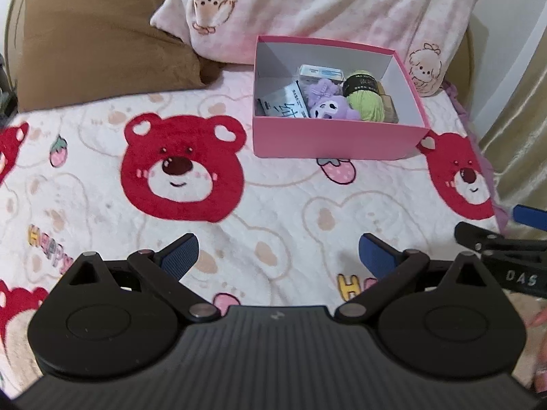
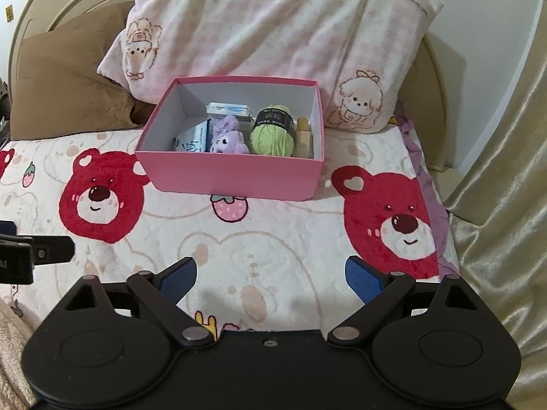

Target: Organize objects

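I am holding both grippers low over the bed (image 2: 273, 239), and both are standing released with nothing between the fingers: the left gripper (image 1: 278, 256) and the right gripper (image 2: 271, 278) are each hovering above bare blanket, well short of the pink box (image 2: 236, 179). The box is sitting at the head of the bed, just in front of the pink pillow (image 2: 273, 34), which I judge is bracing it from behind on the soft bedding. Everything I can see to tidy is lying inside it: a green yarn ball (image 2: 272, 138), a purple plush toy (image 2: 228, 143), a white packet (image 2: 193, 140) leaning at the left, a flat case (image 2: 228, 107) along the back wall and a small yellowish bottle (image 2: 303, 135) tucked against the right wall. No loose item is showing on the blanket, so I am reading the gathering as finished.
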A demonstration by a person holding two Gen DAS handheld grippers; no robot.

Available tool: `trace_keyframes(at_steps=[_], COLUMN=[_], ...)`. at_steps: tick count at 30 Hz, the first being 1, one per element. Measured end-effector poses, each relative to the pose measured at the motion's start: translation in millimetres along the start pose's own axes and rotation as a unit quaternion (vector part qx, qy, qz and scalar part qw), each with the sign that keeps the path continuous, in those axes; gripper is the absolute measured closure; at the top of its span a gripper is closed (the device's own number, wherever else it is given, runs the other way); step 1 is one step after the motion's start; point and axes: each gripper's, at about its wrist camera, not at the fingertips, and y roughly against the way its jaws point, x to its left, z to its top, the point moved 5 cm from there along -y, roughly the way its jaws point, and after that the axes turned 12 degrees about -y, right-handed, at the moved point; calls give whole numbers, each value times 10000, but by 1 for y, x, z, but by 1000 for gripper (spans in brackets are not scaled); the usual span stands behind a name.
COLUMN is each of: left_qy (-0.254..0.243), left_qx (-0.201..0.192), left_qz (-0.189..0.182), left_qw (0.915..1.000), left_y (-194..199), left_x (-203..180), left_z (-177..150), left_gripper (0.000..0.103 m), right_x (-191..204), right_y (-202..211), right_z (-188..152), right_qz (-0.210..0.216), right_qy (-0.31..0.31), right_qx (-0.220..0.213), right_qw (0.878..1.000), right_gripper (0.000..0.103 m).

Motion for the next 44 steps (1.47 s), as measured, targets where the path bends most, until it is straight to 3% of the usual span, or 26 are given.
trace_keyframes(at_steps=[22, 44], left_qy=[192, 2], left_qx=[44, 85], left_qz=[-171, -118], left_qw=[9997, 9999], left_y=[9, 10], left_x=[-2, -3], left_z=[-4, -4], left_gripper=[1, 1], right_x=[-1, -3], right_y=[19, 18], right_z=[-6, -8], right_qz=[131, 76], right_qy=[-278, -231], right_qx=[-39, -15], right_qw=[9995, 9997], right_gripper=[7, 7])
